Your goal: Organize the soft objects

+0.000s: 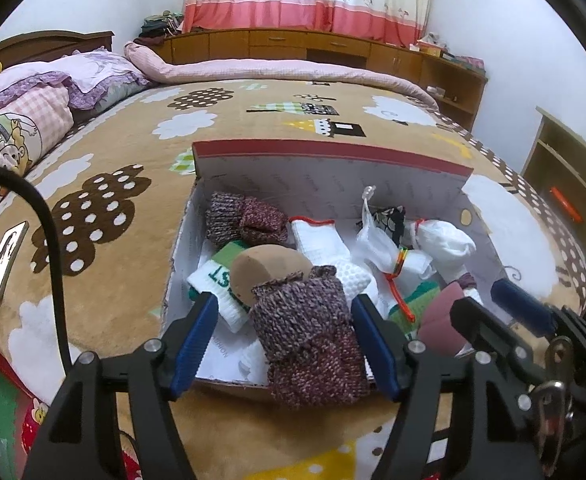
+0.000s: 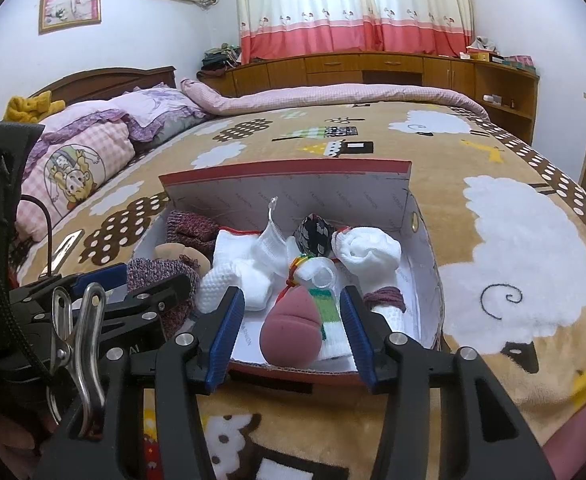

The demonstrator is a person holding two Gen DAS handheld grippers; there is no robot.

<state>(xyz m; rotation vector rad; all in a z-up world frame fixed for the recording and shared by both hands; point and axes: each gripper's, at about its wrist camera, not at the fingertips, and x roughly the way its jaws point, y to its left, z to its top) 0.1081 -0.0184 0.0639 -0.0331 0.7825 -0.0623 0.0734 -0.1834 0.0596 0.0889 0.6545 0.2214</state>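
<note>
A red-rimmed cardboard box sits on the bed and holds soft things. My left gripper is open, its blue pads either side of a purple knit piece that hangs over the box's near edge. A brown sponge and a white-green sock lie behind it. My right gripper is open around a pink sponge at the box's near edge. White socks and a dark patterned bundle lie deeper in the box.
The box rests on a brown patterned blanket. A phone lies on the blanket at left. Pillows lie at the bed's head. Wooden cabinets stand behind. Shelves stand at the right.
</note>
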